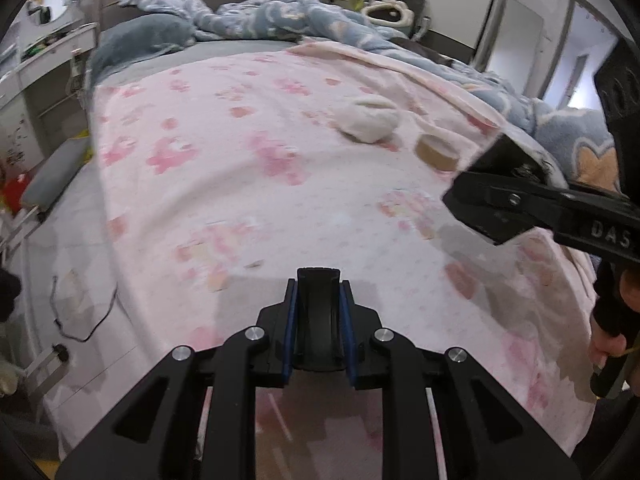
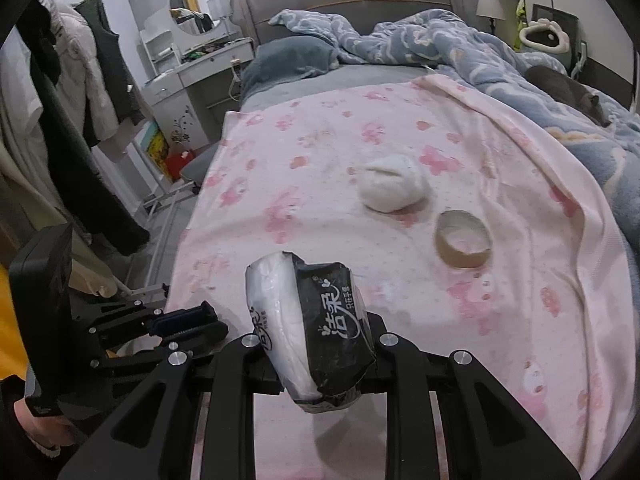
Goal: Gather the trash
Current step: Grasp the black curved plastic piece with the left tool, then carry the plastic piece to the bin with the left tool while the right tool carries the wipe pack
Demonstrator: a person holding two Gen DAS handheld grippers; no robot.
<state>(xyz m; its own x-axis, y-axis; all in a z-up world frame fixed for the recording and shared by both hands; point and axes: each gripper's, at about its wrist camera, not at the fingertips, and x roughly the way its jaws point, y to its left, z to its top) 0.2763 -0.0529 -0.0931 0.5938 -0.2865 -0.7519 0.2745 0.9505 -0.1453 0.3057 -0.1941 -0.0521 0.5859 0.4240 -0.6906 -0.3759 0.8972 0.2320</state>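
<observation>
Right hand-held gripper point(image 2: 320, 344) clamps tissue pack point(image 2: 316, 332) – raised over bed point(image 2: 520, 280).

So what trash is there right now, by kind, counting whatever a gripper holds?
Tissue pack, black and white, held in the right gripper: 1
White crumpled wad on the pink blanket: 1
Brown tape ring on the blanket: 1
Total: 3

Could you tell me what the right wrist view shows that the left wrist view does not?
Only the right wrist view shows the black-and-white tissue pack gripped in the right gripper, the round wall mirror and the grey cat. Only the left wrist view shows the thin black cable on the bed's edge. Both show the white crumpled tissue ball and brown cardboard tape ring on the pink floral blanket.
</observation>
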